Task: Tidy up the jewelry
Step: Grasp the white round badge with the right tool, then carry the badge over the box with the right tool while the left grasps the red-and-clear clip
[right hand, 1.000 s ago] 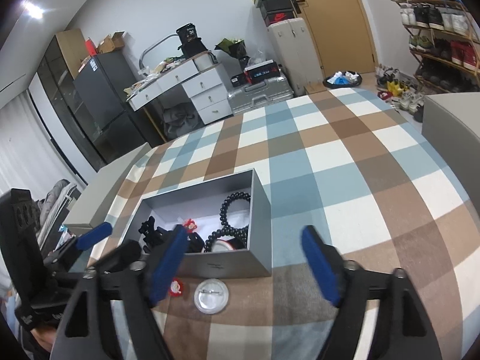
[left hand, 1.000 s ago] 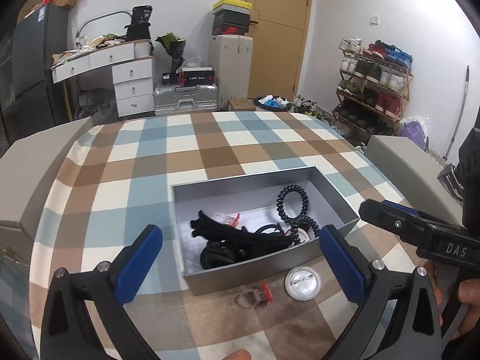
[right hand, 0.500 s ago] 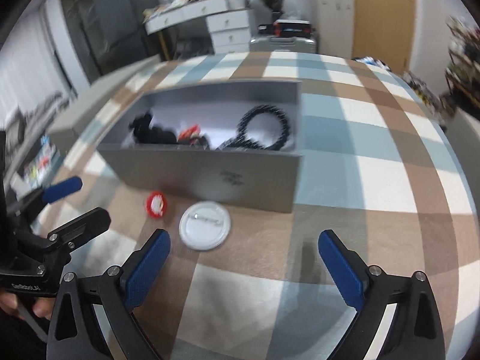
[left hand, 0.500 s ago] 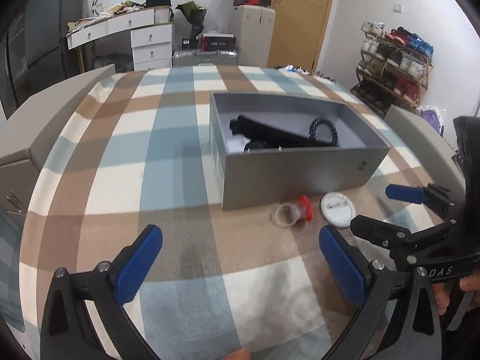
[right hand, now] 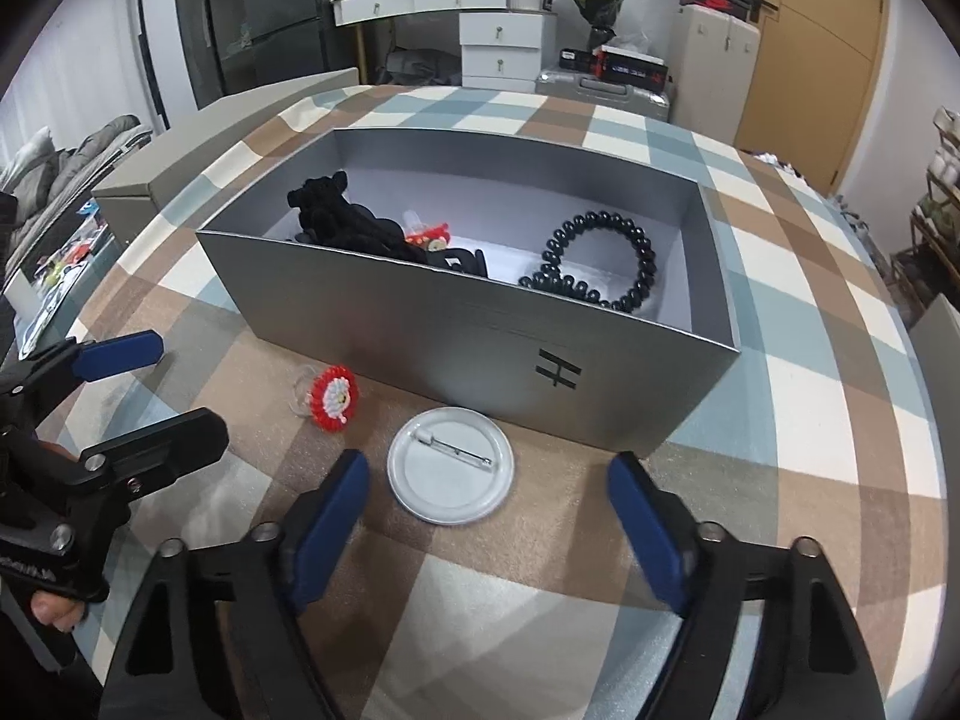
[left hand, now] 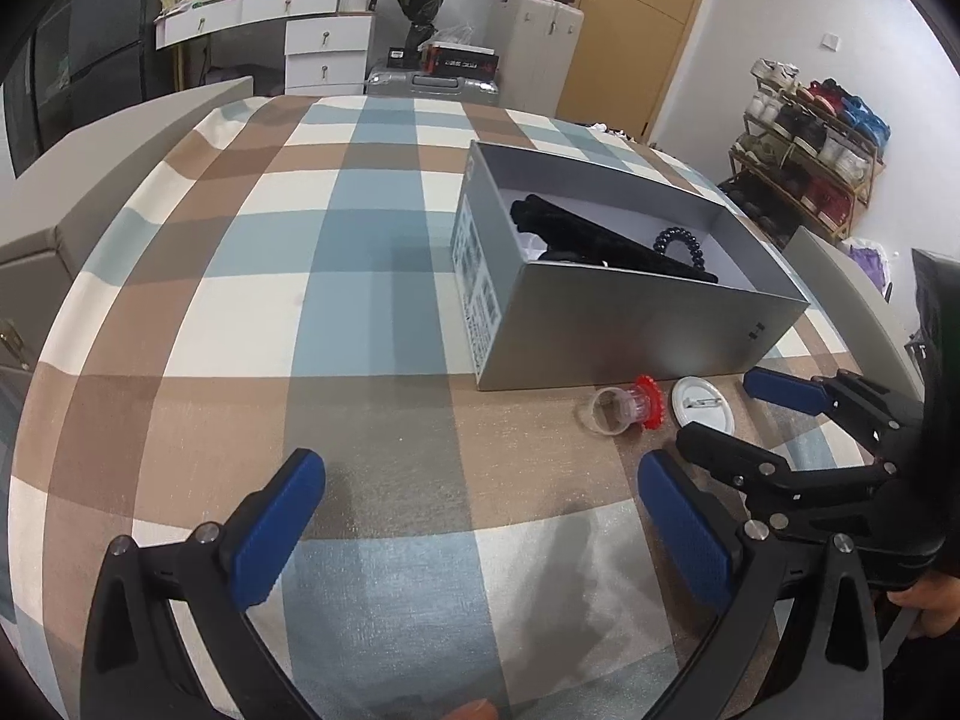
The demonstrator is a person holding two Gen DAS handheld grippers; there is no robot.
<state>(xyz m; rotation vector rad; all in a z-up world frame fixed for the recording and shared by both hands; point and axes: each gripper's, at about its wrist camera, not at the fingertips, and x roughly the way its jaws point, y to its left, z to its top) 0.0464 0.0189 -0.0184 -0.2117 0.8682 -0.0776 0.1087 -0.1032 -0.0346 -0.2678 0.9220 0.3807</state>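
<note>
Desk (right hand: 780, 396), checked cloth. Grey box (right hand: 480, 354) sits beyond both sets of jaws, holding black beads (right hand: 600, 264). White pin badge (right hand: 450, 474) lies face down just ahead of the right gripper (right hand: 486, 507), between its parted, empty jaws, pin running crosswise. Red bead ring (right hand: 333, 399) lies forward-left. Left gripper (left hand: 480, 534), wide open and empty, is farther away.

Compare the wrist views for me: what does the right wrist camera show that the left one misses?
Right wrist only: the pin badge's clasp, the red beaded face of the clear ring, a red charm in the grey box, the full black bead bracelet.
Left wrist only: the printed label on the box's end wall.
Both: box, ring and badge on the checked cloth; right gripper and left gripper open, holding nothing.
</note>
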